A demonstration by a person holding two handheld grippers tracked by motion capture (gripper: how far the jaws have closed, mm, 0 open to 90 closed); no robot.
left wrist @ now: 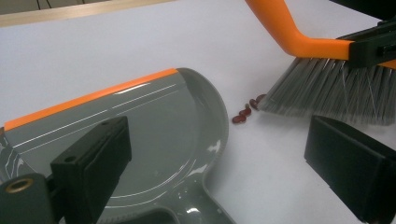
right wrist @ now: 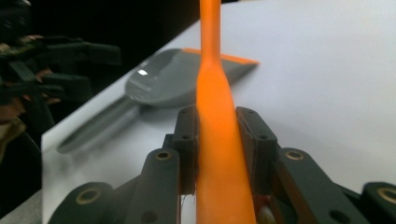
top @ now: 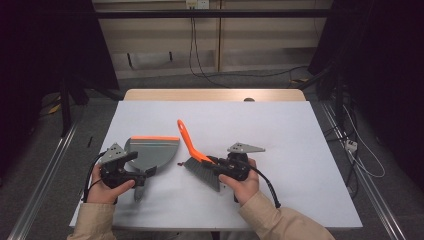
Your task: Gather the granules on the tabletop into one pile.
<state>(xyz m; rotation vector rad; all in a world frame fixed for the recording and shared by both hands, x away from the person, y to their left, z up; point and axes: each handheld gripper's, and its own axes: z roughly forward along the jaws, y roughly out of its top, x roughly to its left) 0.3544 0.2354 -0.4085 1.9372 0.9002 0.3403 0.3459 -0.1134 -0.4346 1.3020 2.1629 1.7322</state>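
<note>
Ahead of my grippers a white-topped table (top: 300,130) ends in a wooden edge (top: 215,95); beyond it, grey floor (top: 165,80), pale wall panels (top: 160,35), dangling cables (top: 195,50).

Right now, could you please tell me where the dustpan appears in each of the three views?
High view: the dustpan lies left of centre on the table, its handle at the left gripper.
Left gripper view: the dustpan fills the lower left, behind the near jaw.
Right gripper view: the dustpan sits upper left, behind the brush.
Shared landmark: the dustpan's orange lip.
</note>
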